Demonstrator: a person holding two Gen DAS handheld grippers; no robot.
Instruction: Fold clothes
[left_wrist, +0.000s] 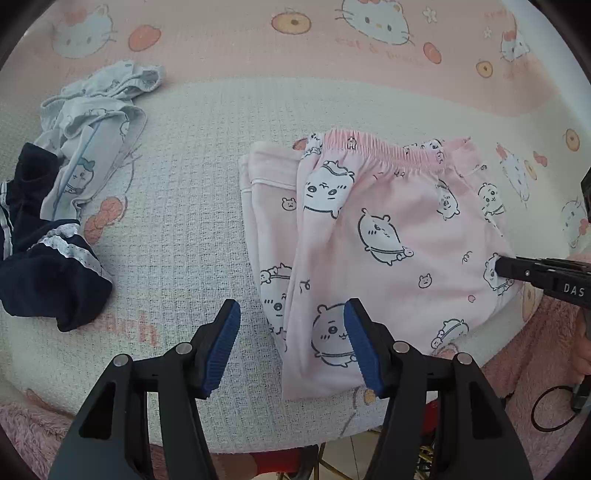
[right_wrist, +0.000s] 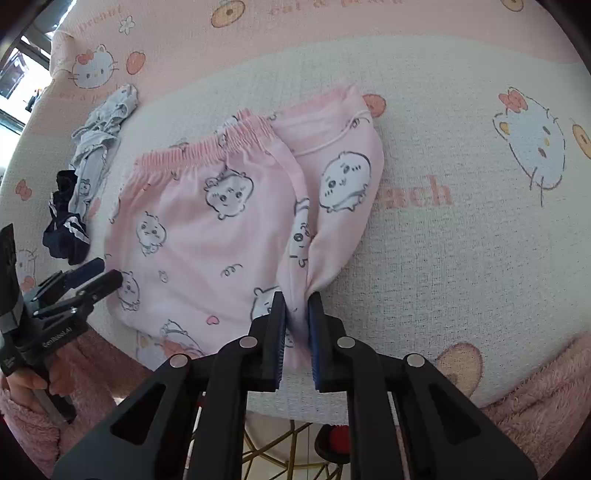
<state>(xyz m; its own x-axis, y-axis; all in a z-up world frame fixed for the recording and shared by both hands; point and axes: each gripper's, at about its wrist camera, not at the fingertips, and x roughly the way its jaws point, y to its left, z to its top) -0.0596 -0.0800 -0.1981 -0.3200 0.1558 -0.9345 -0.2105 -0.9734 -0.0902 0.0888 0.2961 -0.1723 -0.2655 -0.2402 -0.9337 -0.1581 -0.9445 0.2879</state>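
Garment: pink printed trousers (left_wrist: 388, 236) were laid on the towel-covered table (left_wrist: 207, 192), elastic waistband (left_wrist: 384, 147) at the far edge, legs doubled under so that a paler layer showed at the 9 o'clock side in the left wrist view.
Long axis: it was seen to run from 12 to 6 o'clock in both views (waistband far, folded end near).
Right gripper (right_wrist: 297, 325): its blue pads were clamped on a bunched corner of the trousers at the near right edge, cloth pinched up between them.
Left gripper (left_wrist: 291, 347): its fingers were held apart with nothing between them, poised over the near left corner; whether cloth was touched could not be told.
Bearing: from the right gripper the bulk of the garment was spread toward 10 to 12 o'clock; from the left gripper, toward 1 o'clock.
Nearer hand: the right was judged nearer, being already on the cloth.
Stage: a part-folded state was judged; a further fold would likely cross the long axis.
Other clothes: a grey-blue garment (left_wrist: 96, 122) and a navy one (left_wrist: 48, 266) were left crumpled at 9 to 10 o'clock, well apart.
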